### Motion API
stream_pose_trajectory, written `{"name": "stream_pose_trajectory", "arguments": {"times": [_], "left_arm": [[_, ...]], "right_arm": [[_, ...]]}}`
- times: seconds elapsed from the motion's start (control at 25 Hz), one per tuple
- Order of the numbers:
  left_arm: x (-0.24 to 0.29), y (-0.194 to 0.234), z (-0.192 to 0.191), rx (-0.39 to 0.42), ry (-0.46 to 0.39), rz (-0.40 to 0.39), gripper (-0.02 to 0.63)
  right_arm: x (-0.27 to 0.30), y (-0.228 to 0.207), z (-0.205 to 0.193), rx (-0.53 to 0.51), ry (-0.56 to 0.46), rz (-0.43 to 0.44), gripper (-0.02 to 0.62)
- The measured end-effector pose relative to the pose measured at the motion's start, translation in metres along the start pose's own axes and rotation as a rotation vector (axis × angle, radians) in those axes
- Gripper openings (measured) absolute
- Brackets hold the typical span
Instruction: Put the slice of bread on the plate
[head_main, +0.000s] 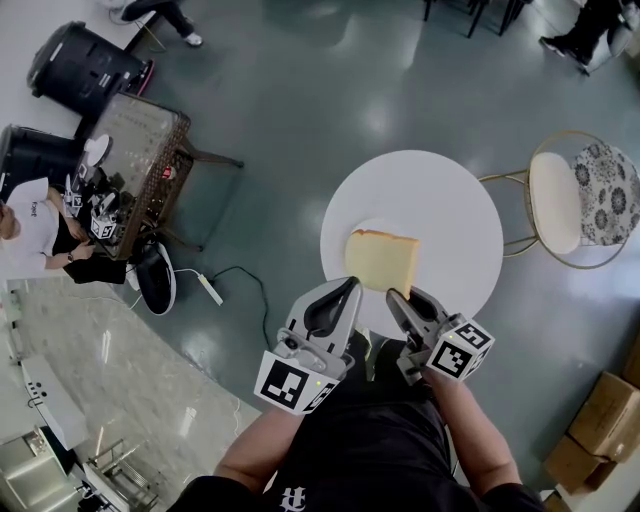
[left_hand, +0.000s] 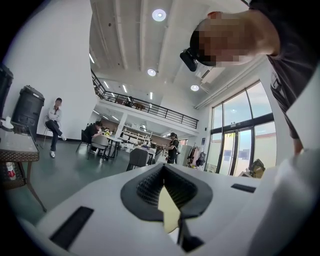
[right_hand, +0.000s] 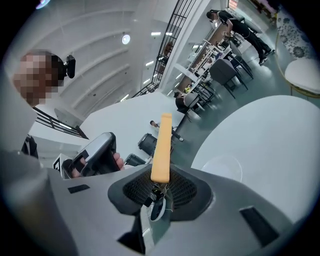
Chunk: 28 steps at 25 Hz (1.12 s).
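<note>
Yellow bread (head_main: 381, 258): just ahead, over the plate (right_hand: 221, 170)
Right claw (head_main: 400, 296): clamped on its edge
Left claw (head_main: 348, 288): nipping a corner, likely steadying

No words or numbers could be read. The left cube (head_main: 292, 386) and the right cube (head_main: 461, 350) had black and white square patterns, not letters. A white mark (head_main: 292, 497) on the black shirt (head_main: 370, 450) was cut off. Tiny print on a sitting person's white shirt (head_main: 35, 212) was too small.
</note>
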<state>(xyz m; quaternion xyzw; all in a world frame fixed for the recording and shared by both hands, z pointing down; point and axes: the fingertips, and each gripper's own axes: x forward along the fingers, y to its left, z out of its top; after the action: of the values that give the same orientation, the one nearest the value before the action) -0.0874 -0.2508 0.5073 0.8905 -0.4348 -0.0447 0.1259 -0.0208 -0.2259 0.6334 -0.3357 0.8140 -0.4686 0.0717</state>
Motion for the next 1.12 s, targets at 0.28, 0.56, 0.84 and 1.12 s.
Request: {"name": "stream_pose_trajectory", "arguments": {"times": [0.28, 0.56, 0.84, 1.12], "left_arm": [[0.010, 0.015, -0.026, -0.009, 0.018, 0.002, 0.006], [0.015, 0.022, -0.046, -0.017, 0.032, 0.007, 0.006], [0.015, 0.028, -0.054, -0.011, 0.041, 0.022, 0.006], [0.015, 0.029, -0.054, -0.026, 0.047, 0.031, 0.006]], "right_arm": [[0.021, -0.056, -0.019, 0.080, 0.037, -0.045, 0.089], [0.034, -0.082, -0.038, 0.144, 0.066, -0.042, 0.089], [0.043, -0.107, -0.052, 0.214, 0.105, -0.067, 0.089], [0.046, -0.120, -0.060, 0.256, 0.152, -0.115, 0.091]]}}
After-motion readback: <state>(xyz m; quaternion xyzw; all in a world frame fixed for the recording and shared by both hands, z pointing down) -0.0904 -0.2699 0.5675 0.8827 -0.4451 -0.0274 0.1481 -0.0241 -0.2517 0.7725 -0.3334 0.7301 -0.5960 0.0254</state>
